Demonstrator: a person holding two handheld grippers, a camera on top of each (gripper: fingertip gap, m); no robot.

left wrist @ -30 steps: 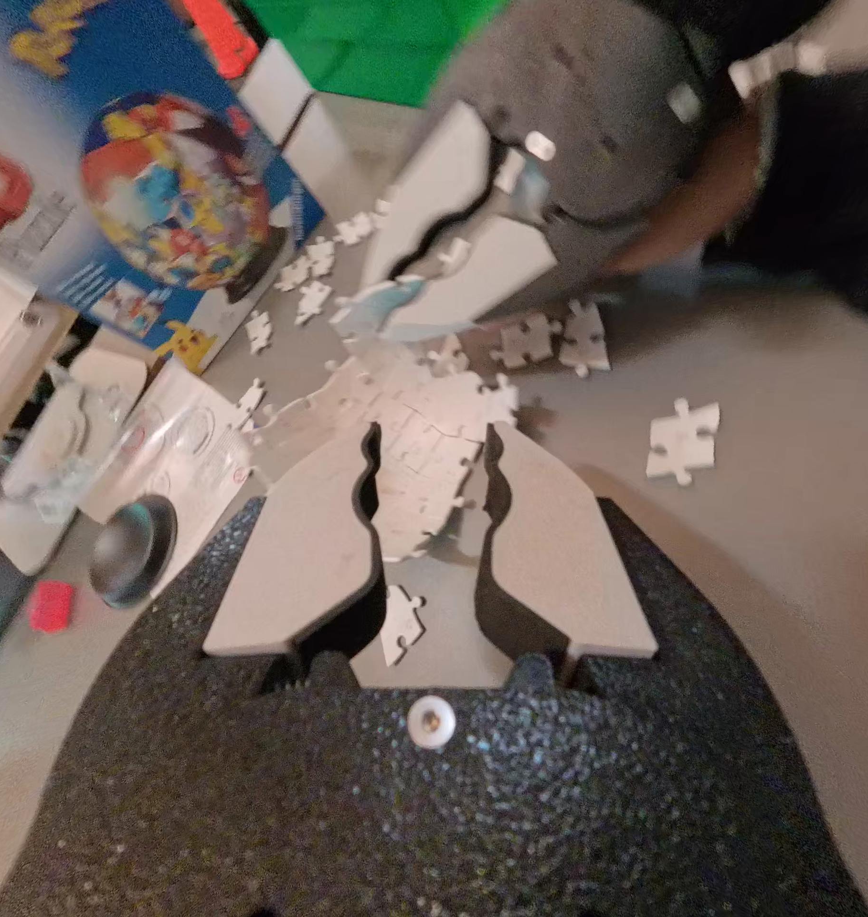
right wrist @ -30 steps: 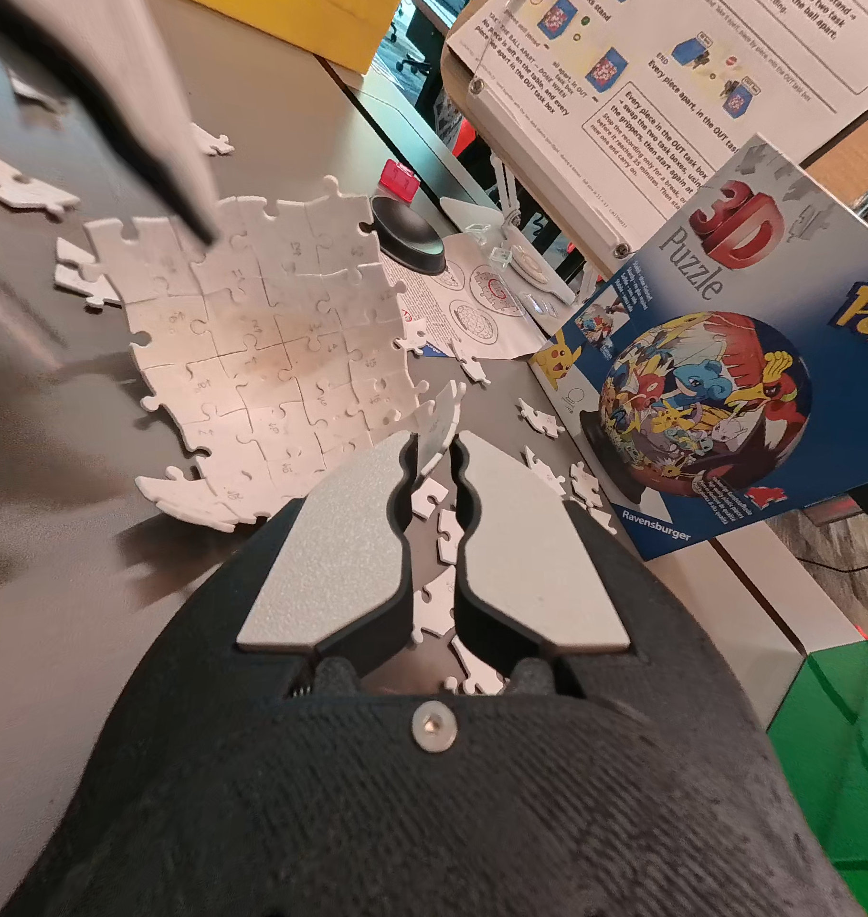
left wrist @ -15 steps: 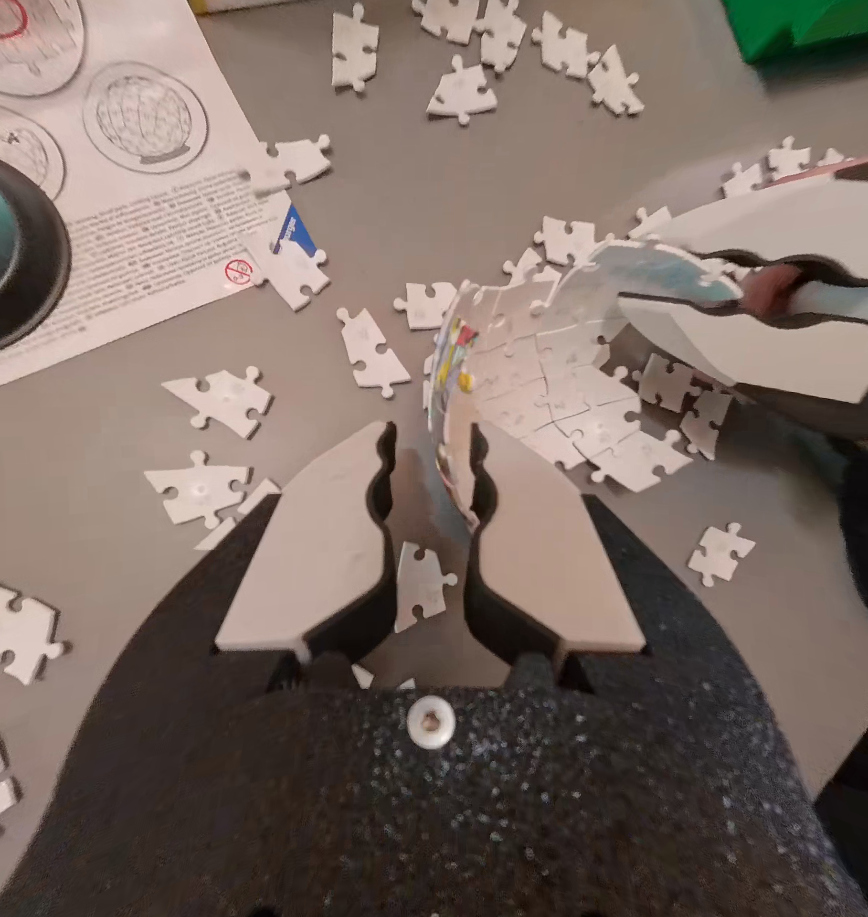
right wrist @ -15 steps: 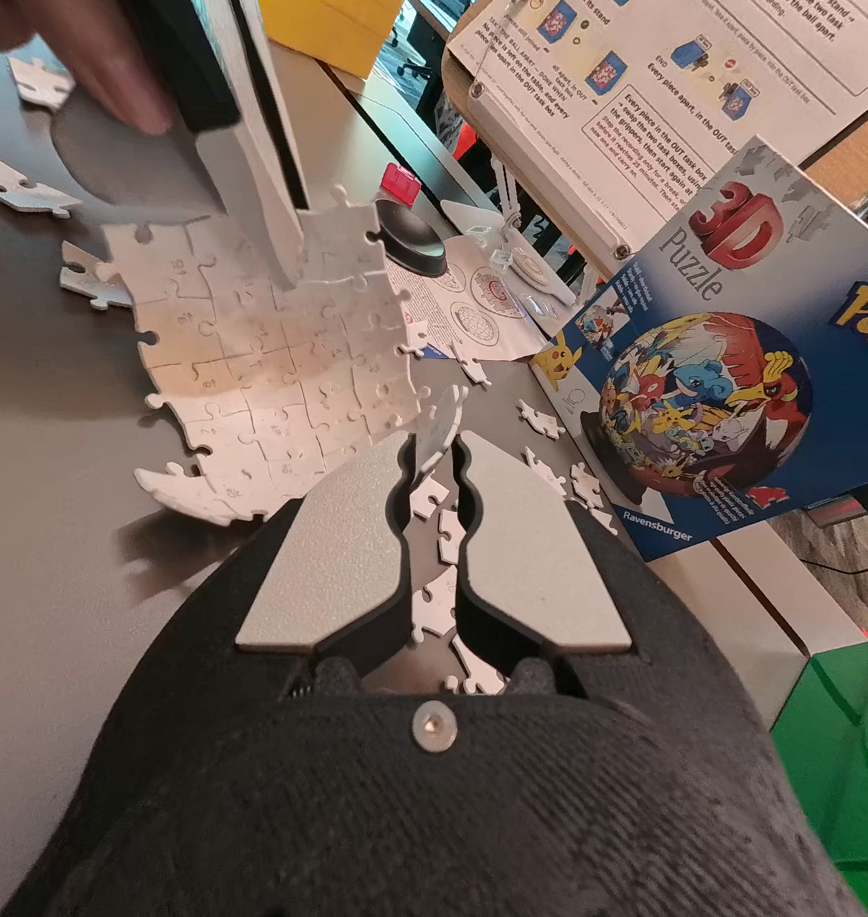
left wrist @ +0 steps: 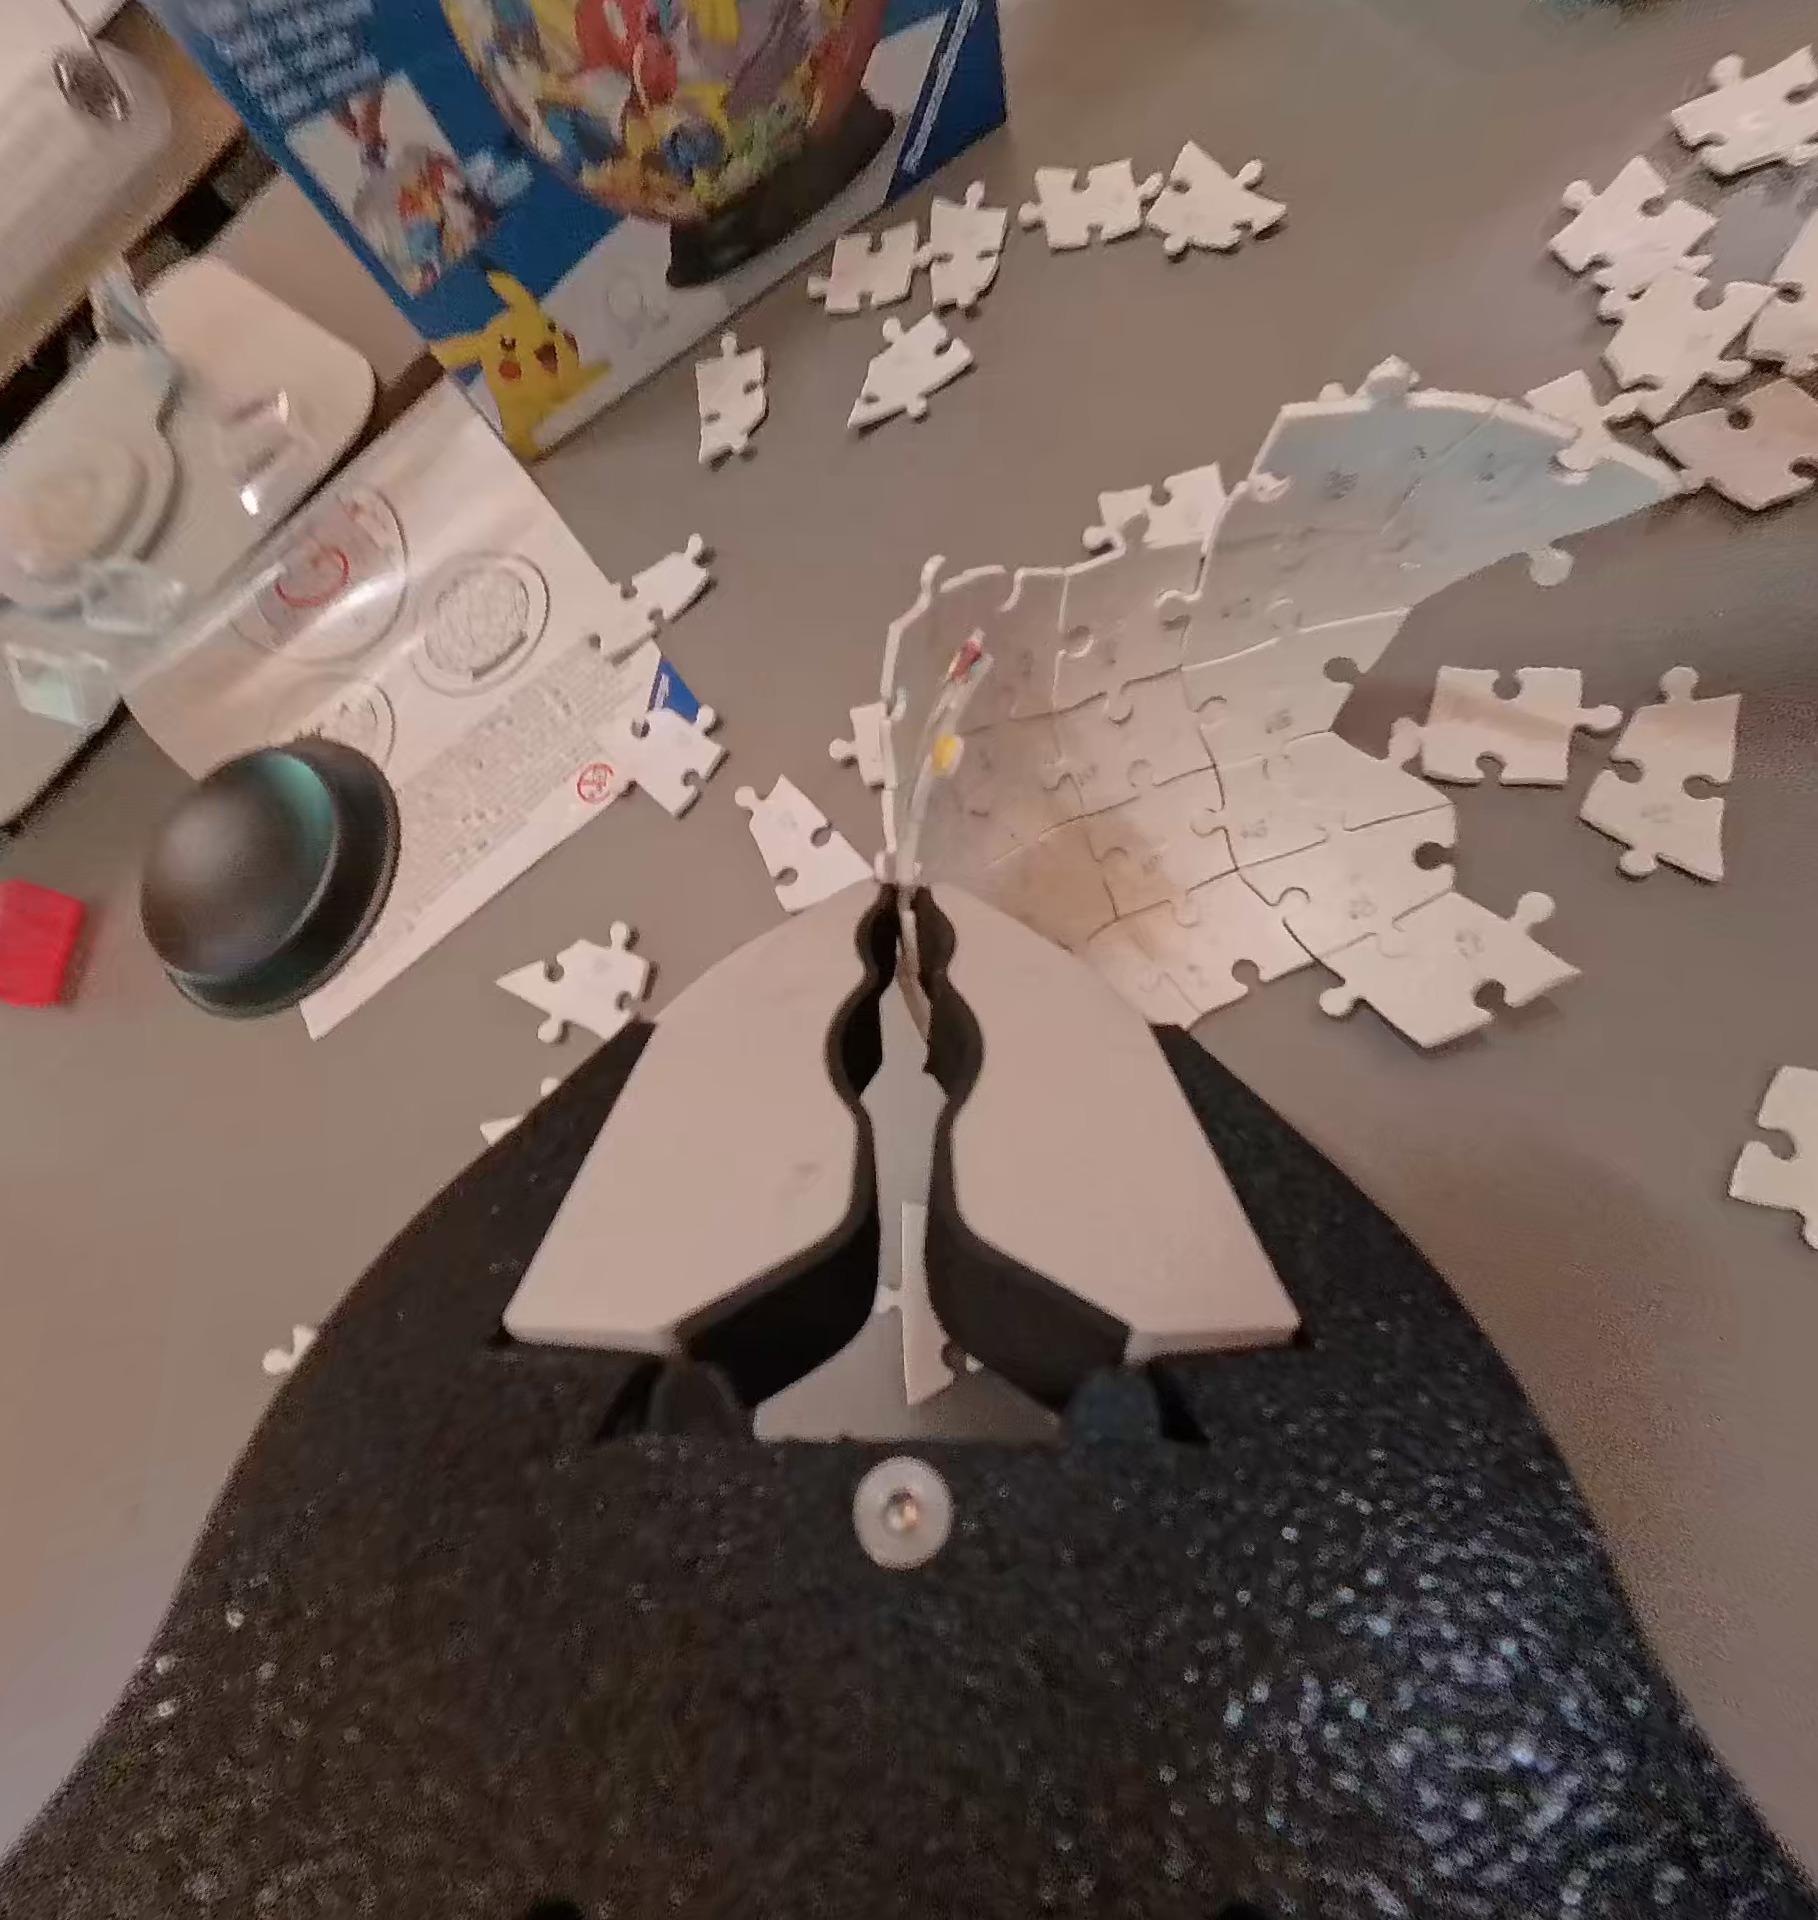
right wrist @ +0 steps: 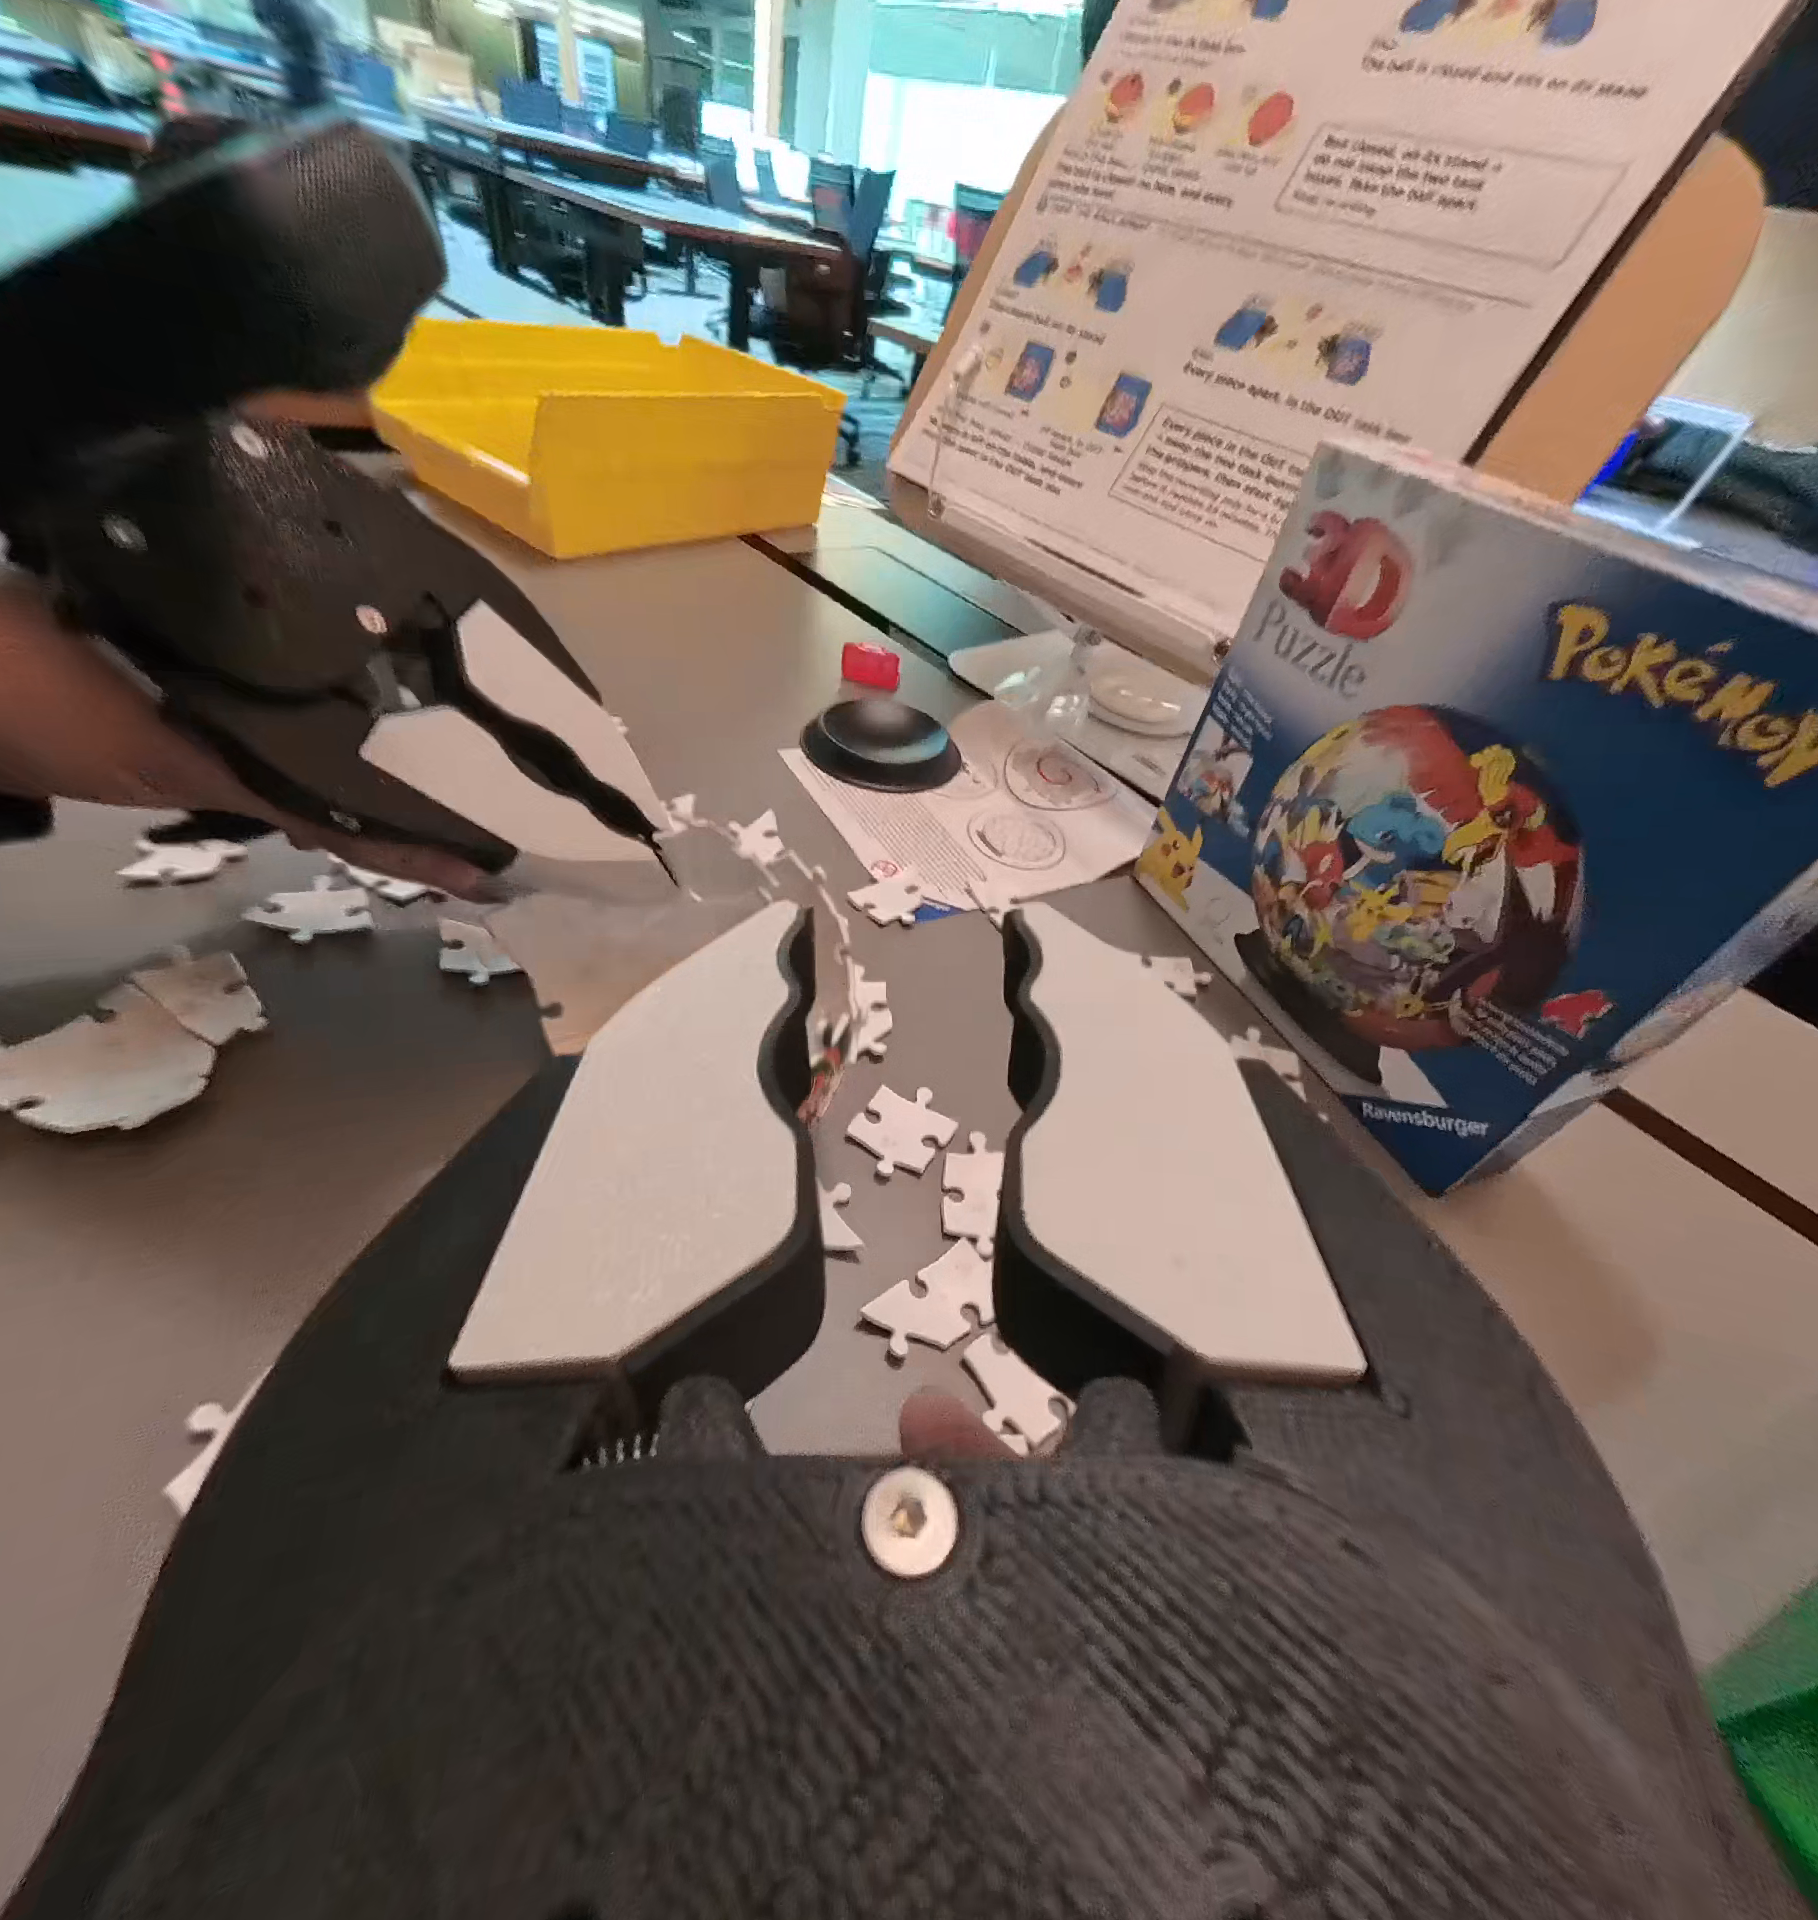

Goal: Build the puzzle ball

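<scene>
My left gripper (left wrist: 900, 920) is shut on the near edge of a curved, assembled puzzle-ball section (left wrist: 1196, 790), whose white inner side fans out to the right just above the grey table. In the right wrist view that left gripper (right wrist: 666, 847) comes in from the left, holding the same section (right wrist: 863, 1013), which is blurred and seen edge-on. My right gripper (right wrist: 905, 925) is open. The section's edge runs close along its left finger (right wrist: 656, 1143) and the jaws do not hold it. Several loose white pieces (left wrist: 1487, 717) lie around.
The blue puzzle box (right wrist: 1507, 831) stands at the right, with the black ball stand (left wrist: 261, 873) and an instruction sheet (left wrist: 448, 665) beside it. There is a second assembled fragment (right wrist: 84, 1060) at the left, a yellow bin (right wrist: 593, 436) at the back and a small red block (left wrist: 22, 940). There is about 15 cm between the tips of the two grippers.
My left gripper swung in and closed on the section's edge. My right gripper opened, let go of the section and tilted up.
</scene>
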